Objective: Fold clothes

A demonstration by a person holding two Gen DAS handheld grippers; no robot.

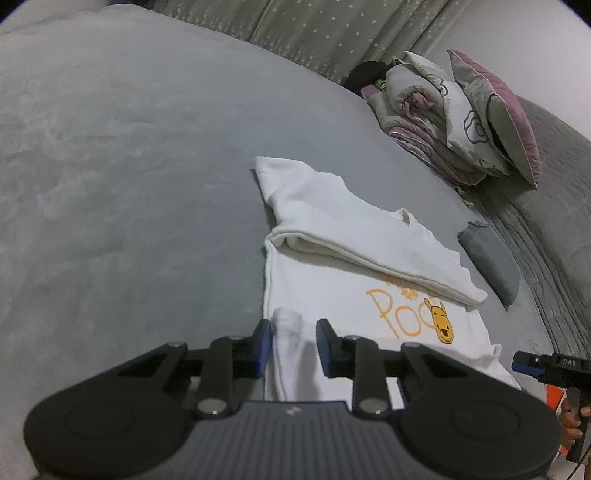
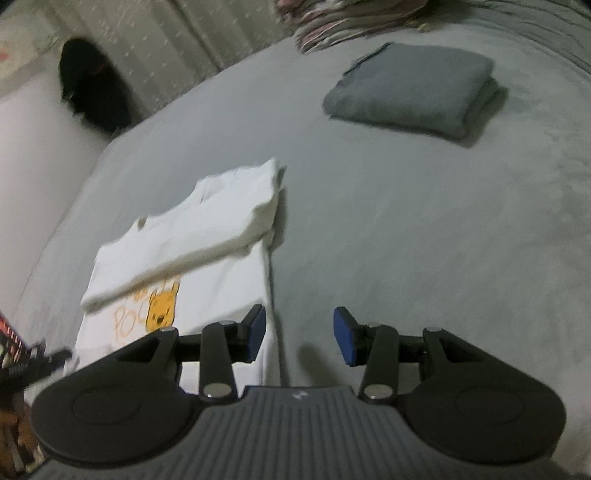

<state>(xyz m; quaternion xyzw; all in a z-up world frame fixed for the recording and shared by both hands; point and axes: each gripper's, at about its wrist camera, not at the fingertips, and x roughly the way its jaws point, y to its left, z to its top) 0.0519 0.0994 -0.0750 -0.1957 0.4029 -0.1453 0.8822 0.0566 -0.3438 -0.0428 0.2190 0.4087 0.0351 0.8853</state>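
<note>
Grey bedding [image 1: 129, 184] covers the whole bed in front of us, with a starred curtain [image 1: 314, 33] behind it. Our left gripper [image 1: 294, 345] hangs over the near left corner of the white T-shirt [image 1: 332, 302]; its blue pads [image 1: 263, 347] stand a narrow way apart, a raised fold of cloth lies in the gap, and neither pad presses on it. That shirt lies flat, its top part folded down over the yellow bear print [image 1: 441, 321]. Our right gripper [image 2: 299, 336] is moderately open, holding nothing, its left pad over the shirt's right edge and its right pad over bare bedding. Farther right lies a folded grey cloth [image 2: 413, 92], with a pile of quilts and pillows [image 1: 461, 122] behind it.
</note>
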